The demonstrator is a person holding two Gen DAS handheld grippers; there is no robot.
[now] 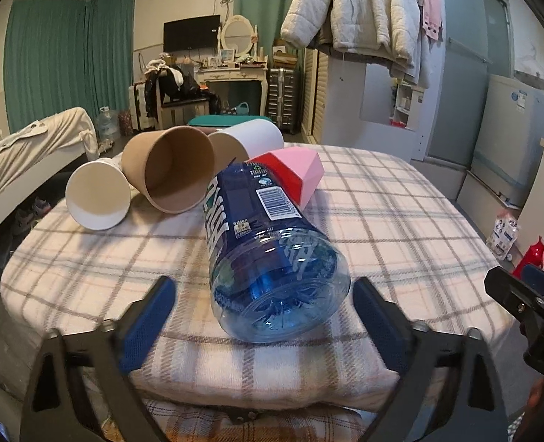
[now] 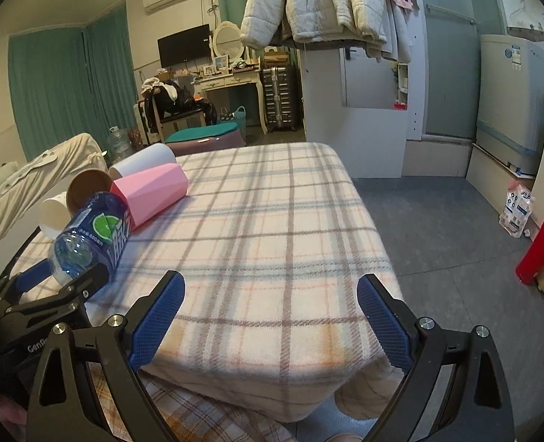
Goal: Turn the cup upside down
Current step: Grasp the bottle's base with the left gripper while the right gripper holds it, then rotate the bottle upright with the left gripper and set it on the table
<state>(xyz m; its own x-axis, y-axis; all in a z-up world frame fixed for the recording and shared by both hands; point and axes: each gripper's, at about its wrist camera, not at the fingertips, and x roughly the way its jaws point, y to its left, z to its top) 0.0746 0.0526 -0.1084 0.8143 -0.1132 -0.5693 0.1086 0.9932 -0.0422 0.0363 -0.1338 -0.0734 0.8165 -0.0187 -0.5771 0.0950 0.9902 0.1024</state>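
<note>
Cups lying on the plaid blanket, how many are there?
4, all on their sides at the far left: white cup leftmost, brown paper cup beside it, another white cup behind, pink faceted cup by the blue bottle. More may be hidden behind.

A lived-in bedroom is shown — a bed (image 1: 32, 147) at left, a dressing table (image 1: 231, 70) at centre, jackets (image 1: 353, 7) hung overhead.

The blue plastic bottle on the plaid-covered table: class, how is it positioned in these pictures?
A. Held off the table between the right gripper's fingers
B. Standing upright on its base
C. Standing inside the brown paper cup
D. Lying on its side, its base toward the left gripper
D: the blue plastic bottle lies on its side on the plaid-covered table, its base facing the open left gripper; the right gripper is open and empty.
</note>
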